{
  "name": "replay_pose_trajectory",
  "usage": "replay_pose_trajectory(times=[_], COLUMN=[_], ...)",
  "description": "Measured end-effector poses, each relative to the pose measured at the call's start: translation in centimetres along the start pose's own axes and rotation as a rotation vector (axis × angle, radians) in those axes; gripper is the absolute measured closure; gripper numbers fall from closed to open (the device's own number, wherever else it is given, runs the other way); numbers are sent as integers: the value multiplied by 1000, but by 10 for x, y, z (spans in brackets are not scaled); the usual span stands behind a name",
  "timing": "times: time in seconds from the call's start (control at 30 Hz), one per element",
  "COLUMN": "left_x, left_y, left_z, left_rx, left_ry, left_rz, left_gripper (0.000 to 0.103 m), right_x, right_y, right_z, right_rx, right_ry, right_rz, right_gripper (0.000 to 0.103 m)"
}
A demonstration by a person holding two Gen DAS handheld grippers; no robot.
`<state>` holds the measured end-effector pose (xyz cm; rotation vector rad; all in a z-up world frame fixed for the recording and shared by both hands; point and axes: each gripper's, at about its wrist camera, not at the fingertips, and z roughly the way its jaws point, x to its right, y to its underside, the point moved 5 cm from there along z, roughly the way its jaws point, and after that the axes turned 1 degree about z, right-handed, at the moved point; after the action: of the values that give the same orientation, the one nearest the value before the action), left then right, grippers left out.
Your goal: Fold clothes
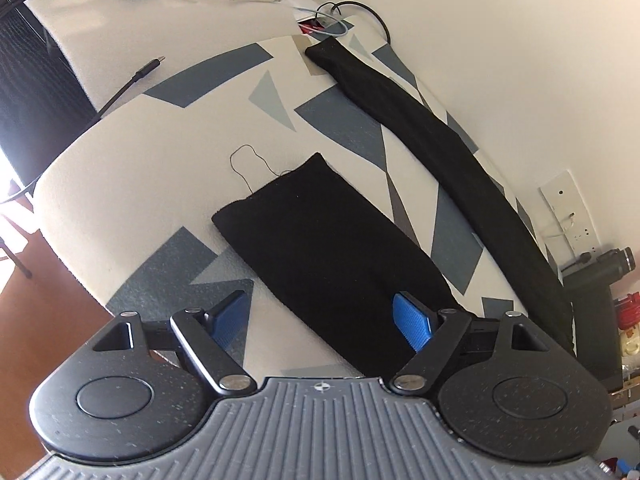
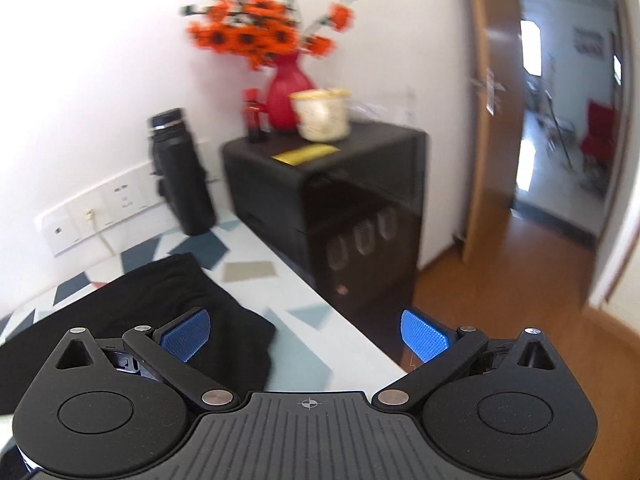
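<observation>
Where the black garment (image 1: 320, 248) lies on the patterned table cover (image 1: 120, 184), the left wrist view shows two long dark strips, perhaps sleeves or legs: a broad one running from near, between the fingers, up and away to the left, and a narrow one (image 1: 452, 148) along the far right edge by the wall. Left gripper (image 1: 324, 322) hovers low over the near end of the broad strip, blue pads spread wide, holding nothing; right pad (image 1: 412, 326) sits over cloth, left pad over bare cover. Long axis of the broad strip runs nearly straight ahead of this gripper, leaning left. A loose thread (image 1: 248, 164) trails from its far end. Right gripper (image 2: 304, 338) likewise parted and empty, aimed off toward the black cabinet (image 2: 360, 184) and red vase (image 2: 286, 96); the bunched body of the garment (image 2: 160, 300) lies to its left and below, left pad over cloth, right pad beyond the table edge over the floor. View blurred. Judgement: left gripper is the nearer to a graspable end; whether the cloth is spread for folding or part-folded cannot be settled.
</observation>
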<state>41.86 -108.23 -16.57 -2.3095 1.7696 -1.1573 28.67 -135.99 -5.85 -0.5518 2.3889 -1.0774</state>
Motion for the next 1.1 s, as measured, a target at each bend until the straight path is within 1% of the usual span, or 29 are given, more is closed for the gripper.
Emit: replay_pose_trajectory(times=[0.03,0.1,0.17,0.3,0.33,0.37,0.4,0.43,0.5,0.6,0.77,0.8,0.83,0.93,0.97,1.0,1.03,1.07,1.1], left_x=[-3,-10,-14,-16,-17,-18,-21,-23,-28,-26,-20,-19,-18,-15,-14,-13,-13,-14,-14], left_y=[-2,-8,-13,-22,-22,-22,-21,-19,-15,-16,-28,-31,-33,-37,-38,-38,-37,-36,-36], left_z=[2,7,10,17,17,18,20,22,19,8,-25,-33,-41,-57,-61,-63,-66,-68,-69], left_rx=[17,49,78,118,127,134,122,108,135,185,290,311,332,368,376,377,378,379,379], left_ry=[1,-6,6,9,11,19,25,30,32,9,8,12,16,32,37,37,39,40,40], left_rz=[-4,-42,-94,-145,-158,-182,-215,-249,-311,-309,-318,-327,-335,-346,-345,-342,-344,-347,-349], left_gripper=[33,39,39,39,45,53,77,98,98,99,99,99,99,99,99,99,99,99,99], right_x=[13,31,28,22,21,19,18,16,12,0,-22,-26,-30,-43,-47,-51,-55,-57,-58], right_y=[8,21,29,46,50,54,58,61,67,67,67,67,68,69,70,70,71,72,72], right_z=[-1,0,11,33,38,44,49,54,66,88,126,132,138,151,154,157,160,160,158], right_rx=[-15,-45,-75,-135,-150,-165,-179,-194,-224,-255,-295,-296,-297,-322,-336,-351,-366,-371,-367], right_ry=[-2,-13,-46,-111,-127,-143,-159,-175,-213,-242,-228,-226,-224,-232,-240,-247,-254,-259,-262], right_rz=[43,115,147,210,226,242,257,273,317,362,327,321,315,306,306,306,306,311,321], right_gripper=[1,1,1,2,5,6,9,12,18,23,29,34,46,51,56,70,95,99,100])
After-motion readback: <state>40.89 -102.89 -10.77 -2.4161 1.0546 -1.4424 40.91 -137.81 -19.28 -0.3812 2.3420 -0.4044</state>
